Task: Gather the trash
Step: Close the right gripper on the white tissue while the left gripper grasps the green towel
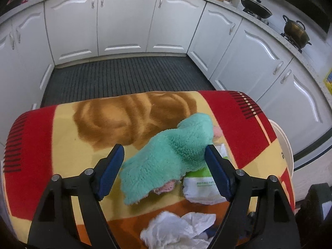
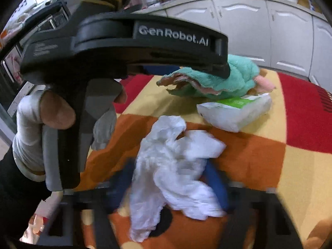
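Note:
A crumpled white tissue [image 2: 172,161] lies on the orange patch of the blanket, and it also shows at the bottom of the left wrist view [image 1: 176,230]. My right gripper [image 2: 170,184] is shut on it, with a blurred blue pad [image 2: 215,182] at each side. Beyond it lie a white and green tissue pack [image 2: 234,112] [image 1: 199,188] and a fluffy green cloth [image 1: 172,155] [image 2: 224,81] with a pink lining. My left gripper [image 1: 166,166] stands open over the cloth, its pads clear of it.
A red, yellow and orange blanket [image 1: 51,145] covers the table. A gloved hand [image 2: 27,128] holds the left tool's black housing [image 2: 145,41]. A white bin rim [image 1: 284,145] stands past the table's right edge. White cabinets [image 1: 124,20] and a dark floor mat [image 1: 124,74] lie beyond.

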Available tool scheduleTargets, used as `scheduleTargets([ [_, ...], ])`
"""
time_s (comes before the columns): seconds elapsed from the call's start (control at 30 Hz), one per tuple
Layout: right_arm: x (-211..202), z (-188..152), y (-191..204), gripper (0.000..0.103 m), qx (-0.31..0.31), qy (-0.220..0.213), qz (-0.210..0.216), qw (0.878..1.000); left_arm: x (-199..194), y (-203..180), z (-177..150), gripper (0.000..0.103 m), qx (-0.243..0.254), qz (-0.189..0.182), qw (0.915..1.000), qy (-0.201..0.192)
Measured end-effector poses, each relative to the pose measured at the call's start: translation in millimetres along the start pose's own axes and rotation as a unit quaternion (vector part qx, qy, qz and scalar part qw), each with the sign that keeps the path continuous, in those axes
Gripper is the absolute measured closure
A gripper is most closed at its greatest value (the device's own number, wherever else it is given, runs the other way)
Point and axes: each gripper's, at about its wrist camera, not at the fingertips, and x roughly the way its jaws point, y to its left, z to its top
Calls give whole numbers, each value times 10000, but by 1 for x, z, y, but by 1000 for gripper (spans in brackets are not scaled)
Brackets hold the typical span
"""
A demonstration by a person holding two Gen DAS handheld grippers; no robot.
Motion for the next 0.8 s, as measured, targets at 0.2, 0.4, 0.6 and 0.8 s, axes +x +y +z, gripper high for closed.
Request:
scheduleTargets([
  [0.2,-23,-9,-8,75,186,-6,285,9994,-6,-11,10,24,239,10,9996,-121],
  [0.4,-30,-11,-7,76,136,44,297,9995,10,-11,12,24,362,214,9990,116],
  [0.6,-26,-9,-2,71,-97,132,202,9997,-7,-10,16,24,365,130,9991,-156],
  [0.8,-27,-7,-2,47,-70,82,164,9998,-11,-8,27,18,546,271,9976,-334],
])
